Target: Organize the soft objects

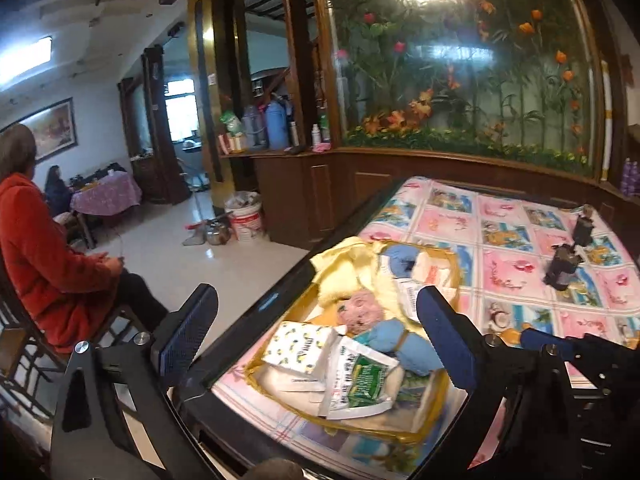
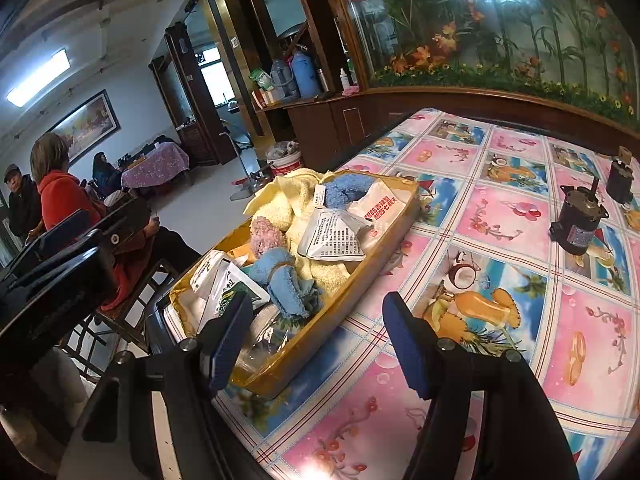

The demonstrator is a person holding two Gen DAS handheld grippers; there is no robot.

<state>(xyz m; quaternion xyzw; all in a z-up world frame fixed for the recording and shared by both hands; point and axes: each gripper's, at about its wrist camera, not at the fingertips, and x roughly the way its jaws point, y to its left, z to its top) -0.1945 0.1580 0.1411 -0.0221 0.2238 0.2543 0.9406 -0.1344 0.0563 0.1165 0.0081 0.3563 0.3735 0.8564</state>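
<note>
While soft towels [image 2: 280, 208] and packets [image 2: 336, 236] fill the tray [image 2: 320, 320] on the tabletop [image 2: 500, 216], both grippers — left [image 1: 316, 336], right [image 2: 316, 340] — hover empty, fingers apart; stage undecidable.

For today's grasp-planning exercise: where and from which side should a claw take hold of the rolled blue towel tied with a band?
Probably grip the rolled blue towel across its banded middle, coming from above: it lies flat among packets in the yellow tray, whose walls block its sides.
</note>
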